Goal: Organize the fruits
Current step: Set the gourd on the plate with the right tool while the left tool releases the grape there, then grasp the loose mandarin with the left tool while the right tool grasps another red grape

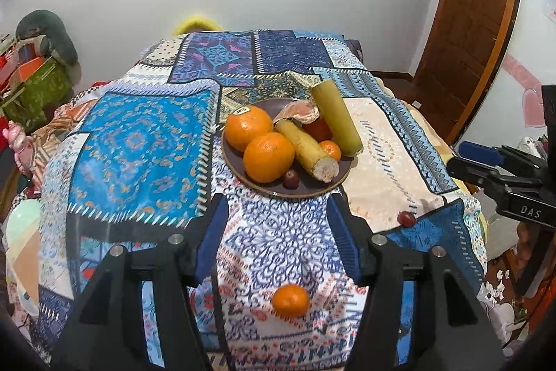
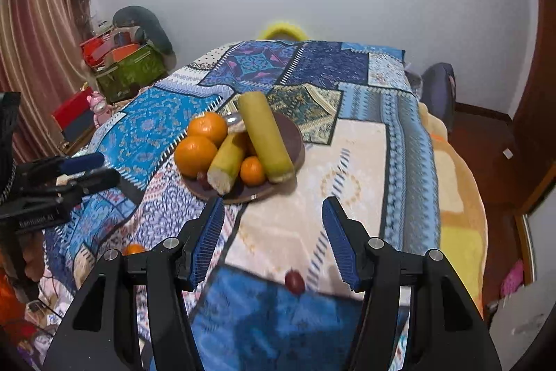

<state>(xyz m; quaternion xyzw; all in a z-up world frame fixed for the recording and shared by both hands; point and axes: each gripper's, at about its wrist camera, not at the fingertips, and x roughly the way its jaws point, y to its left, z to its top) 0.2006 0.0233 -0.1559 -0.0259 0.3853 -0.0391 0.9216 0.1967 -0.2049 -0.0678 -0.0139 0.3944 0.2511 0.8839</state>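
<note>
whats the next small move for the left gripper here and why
Probably lower the open left gripper over the small orange mandarin on the patchwork cloth and close on it. It lies loose between the jaws' line, off the round brown plate that holds the other fruit.

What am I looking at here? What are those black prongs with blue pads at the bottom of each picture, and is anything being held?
No robot here: a person carries a two-finger gripper in each hand, with a wide-angle camera on each looking along its fingers. One picture comes from the left gripper, the other from the right gripper. Both stand open and hold nothing. On the patterned cloth sits a brown plate with oranges, two yellow-green stalks and a grape. Loose on the cloth lie a small orange and a red grape, probably the next to be gathered.
</note>
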